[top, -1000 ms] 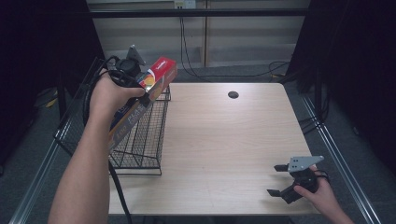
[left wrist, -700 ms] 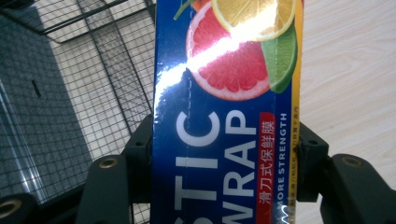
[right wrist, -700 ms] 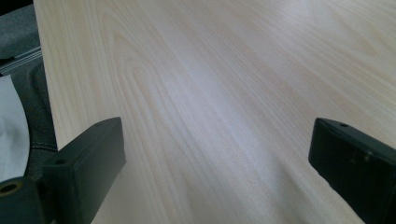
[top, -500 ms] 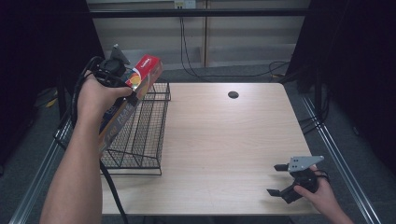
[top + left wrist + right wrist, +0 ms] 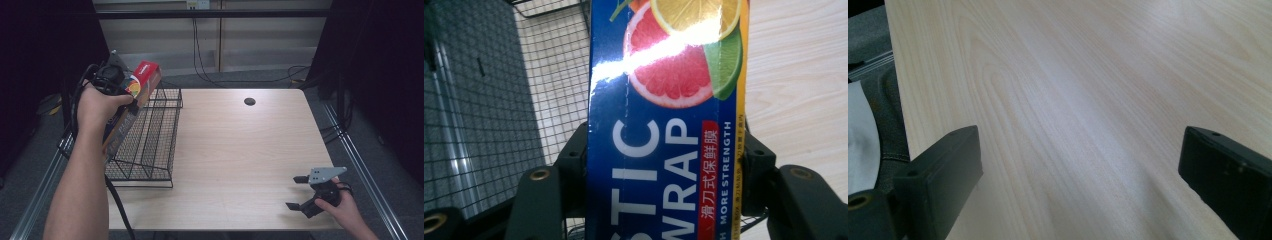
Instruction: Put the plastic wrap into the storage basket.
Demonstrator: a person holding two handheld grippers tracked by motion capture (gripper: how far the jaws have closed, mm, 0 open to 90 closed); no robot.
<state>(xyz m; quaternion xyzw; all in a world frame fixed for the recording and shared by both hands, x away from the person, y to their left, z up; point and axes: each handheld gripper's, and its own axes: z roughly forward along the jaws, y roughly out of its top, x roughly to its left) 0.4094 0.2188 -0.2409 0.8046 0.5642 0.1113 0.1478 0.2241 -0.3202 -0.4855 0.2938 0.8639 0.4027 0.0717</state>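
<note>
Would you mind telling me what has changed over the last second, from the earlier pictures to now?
The left gripper, shut on the plastic wrap box, has carried it leftward in the high view, out toward the far left edge of the wire basket. Nothing was let go. The right gripper stays open near the table's front right corner, and the basket has not moved.

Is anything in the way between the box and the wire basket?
Nothing visible blocks it. The left gripper is shut on the plastic wrap box, held tilted over the left side of the basket. The basket's top is open and it looks empty.
</note>
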